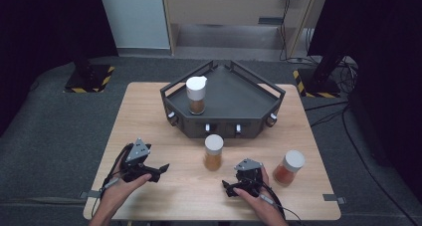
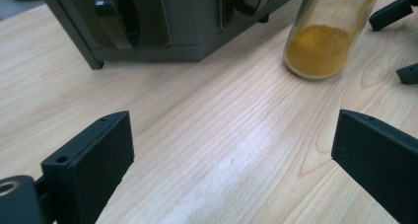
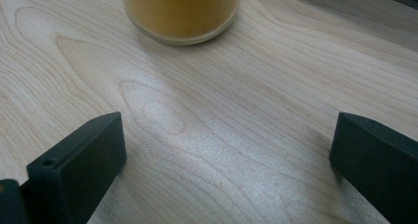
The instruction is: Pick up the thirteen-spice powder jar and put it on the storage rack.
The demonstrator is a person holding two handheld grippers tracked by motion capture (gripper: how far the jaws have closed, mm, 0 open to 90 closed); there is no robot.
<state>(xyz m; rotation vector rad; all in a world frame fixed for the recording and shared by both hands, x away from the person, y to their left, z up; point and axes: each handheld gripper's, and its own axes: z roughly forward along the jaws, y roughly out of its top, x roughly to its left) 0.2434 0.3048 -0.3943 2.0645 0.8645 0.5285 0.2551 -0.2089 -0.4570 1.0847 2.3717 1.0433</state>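
Note:
A glass jar of yellow powder [image 1: 213, 153] with a white lid stands on the wooden table [image 1: 149, 116], in front of a dark grey corner-shaped rack [image 1: 239, 99]. A second white-lidded jar [image 1: 196, 95] stands on the rack's left side. A third jar, of reddish powder [image 1: 288, 168], stands at the right. My left gripper [image 1: 161, 171] rests left of the yellow jar, open and empty [image 2: 231, 140]; the jar [image 2: 325, 41] is ahead to its right. My right gripper [image 1: 230, 187] sits low to the jar's right, open and empty [image 3: 226, 140], with the jar's base [image 3: 180, 12] just ahead.
The rack's front wall [image 2: 182, 26] carries small knobs and lies close beyond the yellow jar. The right gripper's jaw tips [image 2: 394, 12] show beside the jar in the left gripper view. Bare wood stretches along the table's left side and front edge. Grey carpet surrounds the table.

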